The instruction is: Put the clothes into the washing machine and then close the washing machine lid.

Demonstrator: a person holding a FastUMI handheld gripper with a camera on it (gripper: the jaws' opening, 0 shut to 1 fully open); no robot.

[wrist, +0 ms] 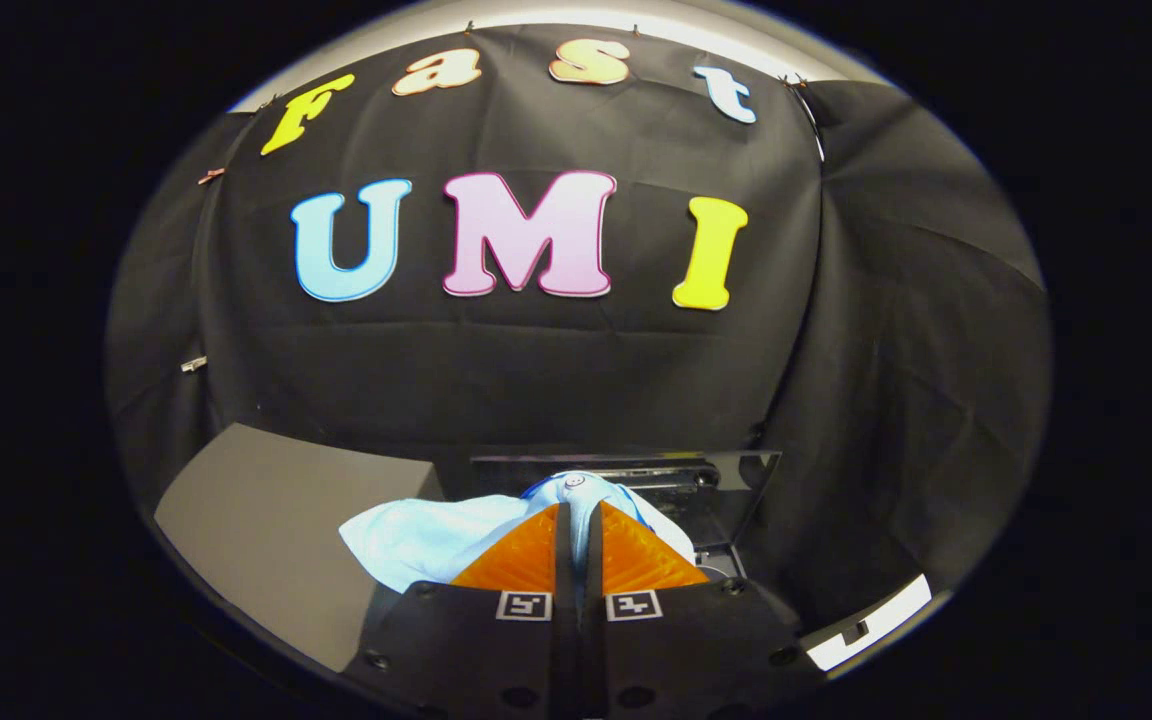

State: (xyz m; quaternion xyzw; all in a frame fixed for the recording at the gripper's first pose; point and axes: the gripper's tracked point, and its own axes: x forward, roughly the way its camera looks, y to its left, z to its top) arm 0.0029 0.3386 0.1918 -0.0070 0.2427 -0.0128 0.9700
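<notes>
My gripper (576,510) is shut on a light blue garment (436,535). Its orange fingers (521,555) are pressed together with a fold of the cloth pinched at their tips. The garment hangs to the left of the fingers and bunches up just beyond them. Past the cloth stands the raised dark glossy lid (726,480) of the washing machine, upright behind its opening. The garment and my fingers hide most of the opening; a small part of the machine's top (721,560) shows to the right of the fingers.
A grey table surface (266,520) spreads to the left of the machine. Black cloth walls close off the back and the right side. A white strip (871,620) lies low on the right.
</notes>
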